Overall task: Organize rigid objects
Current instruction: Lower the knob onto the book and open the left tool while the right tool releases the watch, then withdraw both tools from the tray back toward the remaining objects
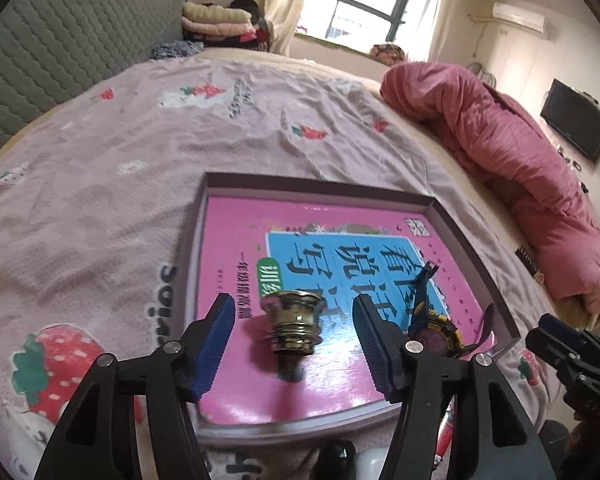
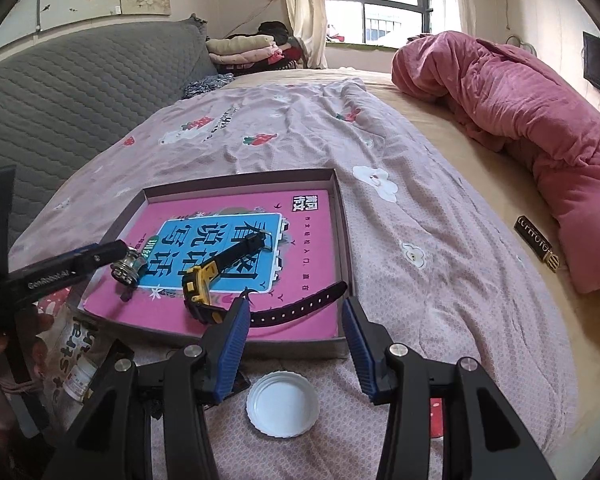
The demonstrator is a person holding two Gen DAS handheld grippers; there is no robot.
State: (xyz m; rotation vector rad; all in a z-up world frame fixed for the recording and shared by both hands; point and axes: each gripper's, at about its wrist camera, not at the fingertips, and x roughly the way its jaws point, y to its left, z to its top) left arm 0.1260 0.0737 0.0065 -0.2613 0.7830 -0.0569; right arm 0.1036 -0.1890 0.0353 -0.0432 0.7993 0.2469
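A shallow grey box (image 1: 320, 181) lies on the bed with a pink book (image 1: 300, 376) flat inside it. A shiny metal knob (image 1: 296, 322) rests on the book's cover, tipped on its side. My left gripper (image 1: 294, 344) is open around the knob, its blue pads clear of it on both sides. A yellow-and-black wristwatch (image 2: 199, 285) with a dark strap lies on the book to the knob's right. My right gripper (image 2: 294, 354) hangs open at the box's near edge (image 2: 292, 344), nothing between its fingers, with a white lid (image 2: 283, 404) on the sheet below.
A rolled pink quilt (image 2: 540, 120) lies along the right of the bed, beside a black label tag (image 2: 536, 246). A grey padded headboard (image 2: 80, 92) stands at the left. A small white bottle (image 2: 80, 380) and a printed bag sit near my left hand.
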